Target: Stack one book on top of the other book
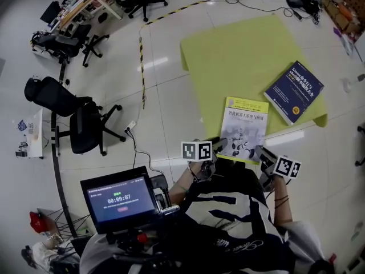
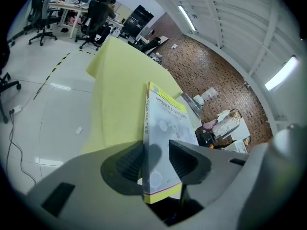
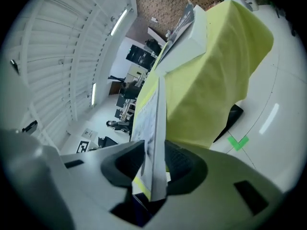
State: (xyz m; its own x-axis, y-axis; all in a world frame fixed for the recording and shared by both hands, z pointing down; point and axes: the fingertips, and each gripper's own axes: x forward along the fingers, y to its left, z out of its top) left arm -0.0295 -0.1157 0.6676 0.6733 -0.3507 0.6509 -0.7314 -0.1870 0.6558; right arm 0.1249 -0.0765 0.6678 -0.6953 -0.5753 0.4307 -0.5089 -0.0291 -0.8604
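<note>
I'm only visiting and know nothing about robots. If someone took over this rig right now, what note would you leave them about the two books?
Left gripper: closed on the near end of the yellow book, at its left corner.
Right gripper: closed on the same end, at the right corner.
Blue book: lies flat on the table, further off to the right, apart from the yellow book.
Done: the yellow book is gripped on both sides.
Left: carry it over, lay it on the blue book, then let go.
</note>
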